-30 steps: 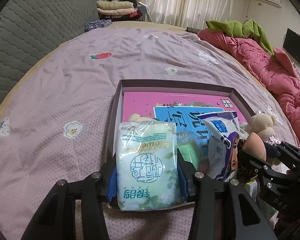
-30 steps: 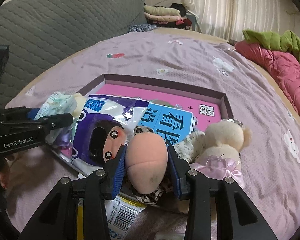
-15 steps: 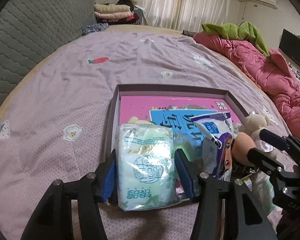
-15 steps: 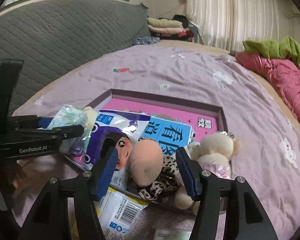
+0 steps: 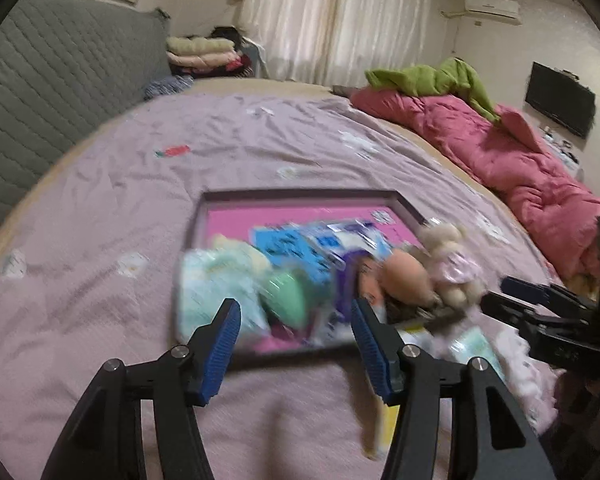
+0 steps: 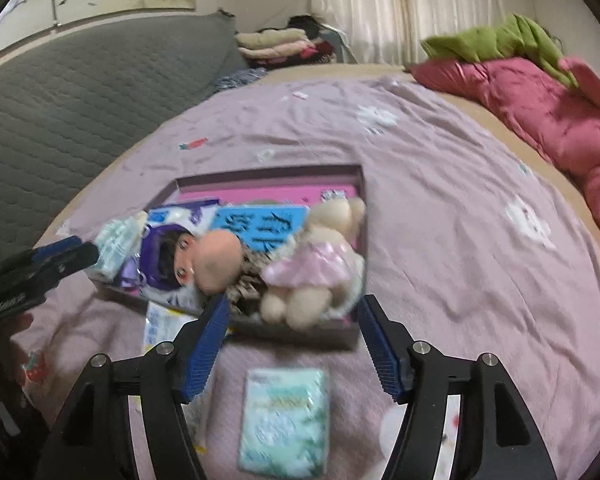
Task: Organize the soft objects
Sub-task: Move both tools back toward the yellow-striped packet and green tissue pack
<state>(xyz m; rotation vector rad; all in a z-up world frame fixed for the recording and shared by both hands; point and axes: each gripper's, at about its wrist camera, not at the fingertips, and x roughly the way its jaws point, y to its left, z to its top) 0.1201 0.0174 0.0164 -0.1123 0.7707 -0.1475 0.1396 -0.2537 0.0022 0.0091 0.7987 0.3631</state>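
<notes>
A shallow pink-bottomed box (image 5: 300,196) (image 6: 268,172) lies on the purple bed. In it are a pale green tissue pack (image 5: 208,284) (image 6: 116,240), a purple cartoon bag (image 5: 340,276) (image 6: 164,248), a peach soft ball (image 5: 404,280) (image 6: 216,260) and a plush bear in a pink dress (image 5: 452,264) (image 6: 320,268). My left gripper (image 5: 296,320) is open and empty just short of the box. My right gripper (image 6: 292,320) is open and empty, pulled back from the bear. Another tissue pack (image 6: 284,420) lies on the bed under it.
A yellow-edged packet (image 6: 160,324) lies on the bed by the box's near corner. A pink quilt (image 5: 512,160) with a green blanket (image 5: 428,76) is heaped at the right. A grey quilted headboard (image 5: 60,92) stands at the left, folded clothes (image 5: 204,52) at the back.
Both grippers have opened, let go of the tissue pack and the peach ball, and pulled back from the box. The views are blurred by motion.
</notes>
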